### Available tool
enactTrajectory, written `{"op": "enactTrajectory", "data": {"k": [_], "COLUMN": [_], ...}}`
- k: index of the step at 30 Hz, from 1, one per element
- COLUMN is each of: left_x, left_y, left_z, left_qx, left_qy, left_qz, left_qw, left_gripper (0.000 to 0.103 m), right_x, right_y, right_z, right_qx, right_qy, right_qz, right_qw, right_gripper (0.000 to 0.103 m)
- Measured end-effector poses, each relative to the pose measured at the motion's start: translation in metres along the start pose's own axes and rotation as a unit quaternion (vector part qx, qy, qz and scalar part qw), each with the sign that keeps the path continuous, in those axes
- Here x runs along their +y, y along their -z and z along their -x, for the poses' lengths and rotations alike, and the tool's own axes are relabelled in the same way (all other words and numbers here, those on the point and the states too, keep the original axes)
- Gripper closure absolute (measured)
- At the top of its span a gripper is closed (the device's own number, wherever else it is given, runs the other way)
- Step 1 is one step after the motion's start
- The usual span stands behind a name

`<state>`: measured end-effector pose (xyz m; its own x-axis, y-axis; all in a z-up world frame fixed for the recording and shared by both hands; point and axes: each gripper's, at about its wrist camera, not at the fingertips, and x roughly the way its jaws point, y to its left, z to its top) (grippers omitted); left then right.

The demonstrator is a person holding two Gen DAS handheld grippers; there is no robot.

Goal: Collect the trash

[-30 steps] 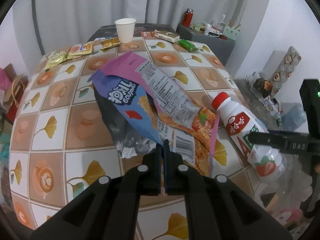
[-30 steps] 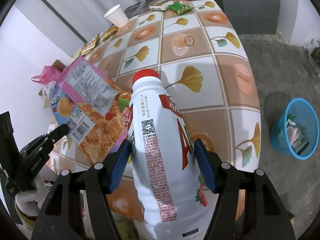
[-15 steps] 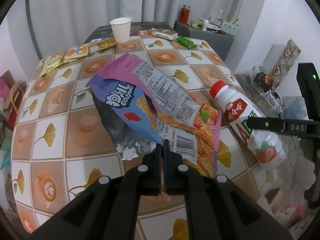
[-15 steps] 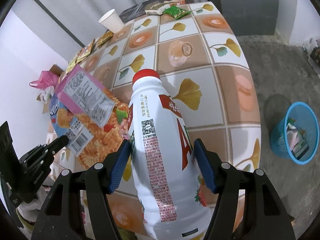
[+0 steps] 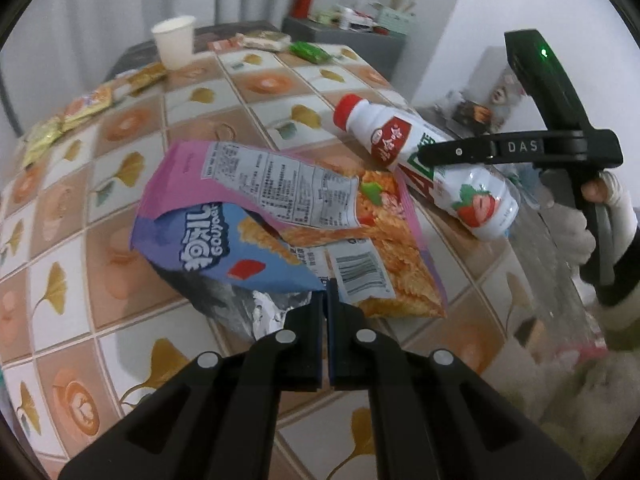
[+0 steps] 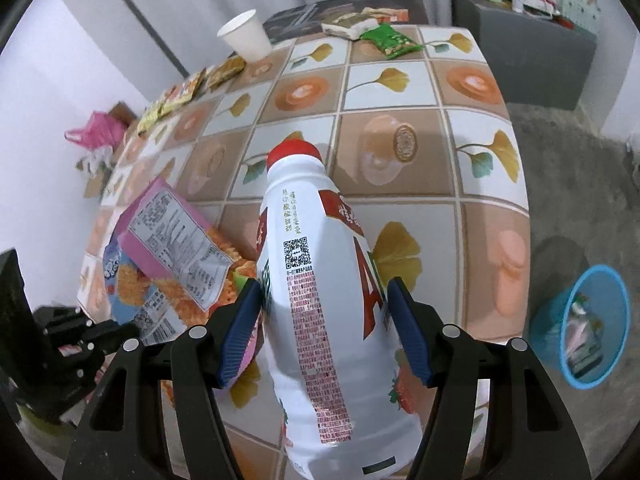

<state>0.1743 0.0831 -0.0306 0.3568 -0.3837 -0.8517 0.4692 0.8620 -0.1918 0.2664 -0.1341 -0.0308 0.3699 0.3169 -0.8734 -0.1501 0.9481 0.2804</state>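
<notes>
Two loads gripped: my left gripper (image 5: pixel 325 300) clamps snack bags (image 5: pixel 280 232), right gripper (image 6: pixel 324 300) grasps yogurt-drink bottle (image 6: pixel 320 280); I'd carry level toward blue bin (image 6: pixel 588 328).

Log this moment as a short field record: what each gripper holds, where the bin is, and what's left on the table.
left gripper: shut on snack bags
right gripper: shut on white bottle, red cap pointing away
bin: blue basket on the floor, right of the table, already holding trash
left on table: paper cup, green packet, small packets
</notes>
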Motion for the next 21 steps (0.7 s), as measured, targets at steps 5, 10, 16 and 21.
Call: {"op": "enactTrajectory", "data": {"k": [5,10,16,21], "left_x": [0.032,0.061,0.078,0.076], "left_y": [0.002,-0.003,-0.007,-0.005], "left_z": [-0.005,-0.004,-0.012,-0.019], "left_qx": [0.004,-0.009,-0.018,-0.006], "left_qy": [0.054,0.11,0.147,0.136], "left_qz": [0.064,0.137,0.2,0.213], "left_qw": [0.9965,0.9843,0.9685,0.9676], "left_gripper": [0.101,0.094,0.076,0.074], "right_x": [0.007,0.005,0.016,0.024], "right_y": [0.022,0.05,0.071,0.079], "right_z": [0.009,0.02,0.026,0.026], "right_qx": [0.01,0.007,-0.013,-0.047], "right_qy": [0.019,0.009,0.016,0.042], "right_qz": [-0.001,-0.039,-0.06,-0.081], "right_qw": [1.0,0.999,0.998,0.995], "right_gripper": [0.042,0.043,0.043,0.043]}}
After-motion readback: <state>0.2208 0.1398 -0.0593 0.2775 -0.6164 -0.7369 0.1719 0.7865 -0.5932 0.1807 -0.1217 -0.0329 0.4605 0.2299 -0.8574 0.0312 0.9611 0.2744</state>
